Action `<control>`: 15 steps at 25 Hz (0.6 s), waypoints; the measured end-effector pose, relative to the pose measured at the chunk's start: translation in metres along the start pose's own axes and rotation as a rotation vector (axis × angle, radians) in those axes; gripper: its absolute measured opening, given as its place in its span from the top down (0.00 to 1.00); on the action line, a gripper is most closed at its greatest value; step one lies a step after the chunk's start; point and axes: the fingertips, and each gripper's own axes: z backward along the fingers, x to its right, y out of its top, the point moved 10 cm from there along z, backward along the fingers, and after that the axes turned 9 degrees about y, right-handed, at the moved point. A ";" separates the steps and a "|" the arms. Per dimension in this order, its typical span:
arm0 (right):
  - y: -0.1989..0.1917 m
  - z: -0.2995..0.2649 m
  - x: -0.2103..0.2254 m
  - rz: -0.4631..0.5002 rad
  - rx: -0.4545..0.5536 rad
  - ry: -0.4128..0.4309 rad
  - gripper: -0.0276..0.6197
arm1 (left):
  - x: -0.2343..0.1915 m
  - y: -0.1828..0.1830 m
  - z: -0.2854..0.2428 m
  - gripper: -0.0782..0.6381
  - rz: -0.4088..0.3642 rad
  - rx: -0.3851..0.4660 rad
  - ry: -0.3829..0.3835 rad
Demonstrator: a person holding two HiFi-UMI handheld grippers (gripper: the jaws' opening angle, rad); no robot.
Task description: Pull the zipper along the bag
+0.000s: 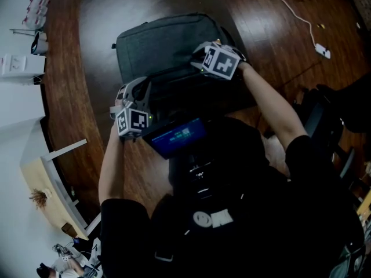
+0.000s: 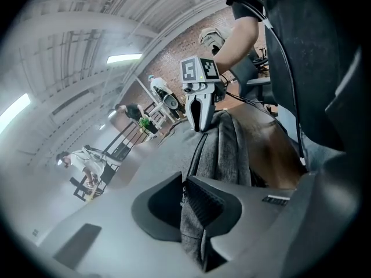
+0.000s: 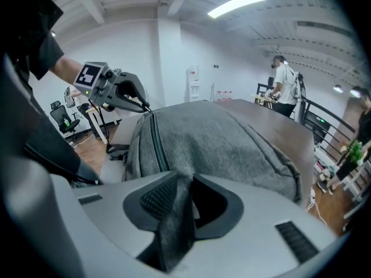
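Grey bag [image 1: 168,42] lying flat on the wooden table [image 1: 75,68], with both grippers at its near, upper edge; left gripper [image 2: 185,204] with jaws nearly together, pinching a fold of the bag's fabric between its pads; right gripper [image 3: 182,198] with jaws well apart, a strip of the same grey fabric standing between them, resting against one ribbed pad with a dark gap on the other side. Zipper [image 3: 155,143] a dark line along the bag's ridge, running from the right gripper to the tips of the left gripper; its pull cannot be made out. Bare wood lies beyond the bag and to its left, up to the table's curved edge; a white cable [image 1: 290,10] lies well apart at far right. The bag's inside does not show.
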 end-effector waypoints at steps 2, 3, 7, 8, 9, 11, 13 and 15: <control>0.003 0.001 -0.001 0.019 0.009 0.000 0.80 | 0.001 -0.001 0.000 0.84 0.005 0.010 -0.014; 0.008 0.003 -0.005 0.040 0.031 0.008 0.77 | 0.001 -0.002 0.000 0.84 0.017 0.014 -0.019; 0.057 0.001 -0.044 0.258 0.137 0.087 0.76 | -0.003 -0.001 -0.005 0.84 0.093 0.022 -0.032; 0.068 -0.007 -0.054 0.324 0.143 0.099 0.76 | -0.003 -0.003 -0.006 0.84 0.113 0.027 -0.036; 0.077 -0.017 -0.062 0.382 0.136 0.102 0.76 | -0.004 -0.005 -0.008 0.84 0.134 0.034 -0.041; 0.083 -0.037 -0.071 0.475 0.107 0.086 0.76 | -0.004 -0.006 -0.012 0.84 0.176 0.048 -0.060; 0.085 -0.048 -0.075 0.547 0.105 0.047 0.76 | -0.003 -0.004 -0.018 0.84 0.226 0.062 -0.088; 0.085 -0.055 -0.078 0.596 0.116 0.005 0.76 | 0.000 -0.003 -0.020 0.84 0.292 0.072 -0.114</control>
